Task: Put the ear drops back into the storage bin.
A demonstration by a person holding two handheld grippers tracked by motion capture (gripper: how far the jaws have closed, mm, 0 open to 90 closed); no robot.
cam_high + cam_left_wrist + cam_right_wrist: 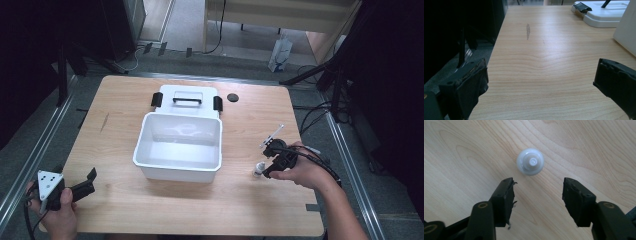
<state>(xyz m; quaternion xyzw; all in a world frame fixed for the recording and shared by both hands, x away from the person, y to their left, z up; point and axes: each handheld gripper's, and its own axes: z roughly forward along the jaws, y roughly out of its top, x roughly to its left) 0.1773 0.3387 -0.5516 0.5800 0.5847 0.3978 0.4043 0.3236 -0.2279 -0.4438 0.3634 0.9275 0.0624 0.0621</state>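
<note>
Where the wooden worktop [240, 200] is bare at its right side, a small white bottle [530, 161] stands upright, seen cap-on from above; right gripper [537, 197] hangs over it, jaws spread wide, holding nothing, bottle just beyond the tips and not touched; left gripper [540, 82] at near-left corner, jaws wide apart, empty, over bare wood; open white bin [179, 146] mid-worktop, its lid [187, 100] with black handle lying flat behind it; small black disc [232, 97] beside the lid
</note>
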